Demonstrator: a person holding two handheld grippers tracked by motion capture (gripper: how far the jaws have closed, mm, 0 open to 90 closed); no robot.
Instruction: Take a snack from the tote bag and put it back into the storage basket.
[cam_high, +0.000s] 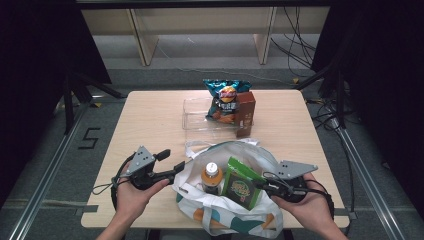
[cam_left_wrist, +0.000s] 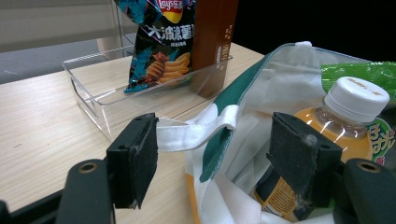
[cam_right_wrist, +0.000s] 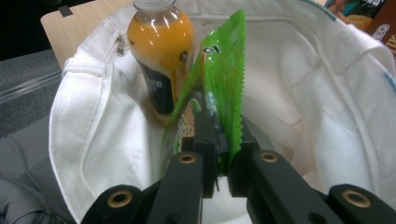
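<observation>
The green snack packet (cam_right_wrist: 223, 79) stands inside the white bag (cam_high: 227, 212), right beside the orange drink bottle (cam_right_wrist: 161, 51). The right gripper (cam_right_wrist: 219, 149) pinches the packet's edge. The left gripper (cam_left_wrist: 212, 154) is spread wide around the bag's handle (cam_left_wrist: 196, 133).

Green snack packet (cam_high: 242, 183) in the tote bag (cam_high: 225, 215)
Upright, tilted, at the bag's 3 o'clock, just beside the orange bottle (cam_high: 211, 176).
</observation>
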